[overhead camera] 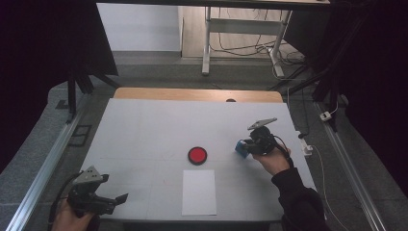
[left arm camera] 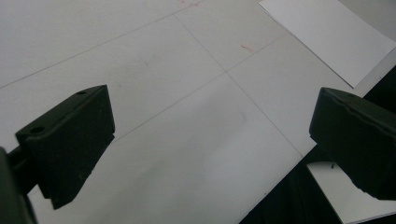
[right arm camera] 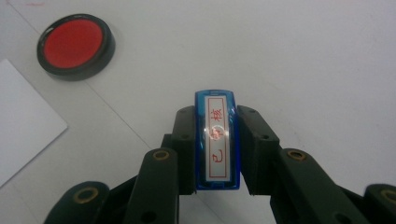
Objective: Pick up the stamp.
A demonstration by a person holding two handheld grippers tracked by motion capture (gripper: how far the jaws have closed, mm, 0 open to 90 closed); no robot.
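At the right of centre in the high view, the right gripper [overhead camera: 246,147] pinches a small blue stamp [overhead camera: 241,147] just above the white table [overhead camera: 144,130]. In the right gripper view the stamp [right arm camera: 217,140] sits at the middle of the frame, upright between the two black jaws, whose pads press on its long blue sides. Its top face carries a white label framed by a thin red line, with three red characters printed down it; the uppermost reads 核, the lowest reads 已, and the middle one lies under a glare spot and cannot be read. A round red ink pad [right arm camera: 76,45] in a black rim lies at the upper left of that view, apart from the stamp; in the high view the ink pad [overhead camera: 197,155] lies near the middle of the table, to the left of the right gripper. Just below it in the high view lies a blank white sheet of paper [overhead camera: 198,191], whose corner also shows at the left edge of the right gripper view [right arm camera: 23,121] and at the upper right of the left gripper view [left arm camera: 327,35]. The left gripper [overhead camera: 108,197] rests at the lower left of the high view, held by a hand at the table's near edge; its jaws are spread wide with bare table between them [left arm camera: 210,135].
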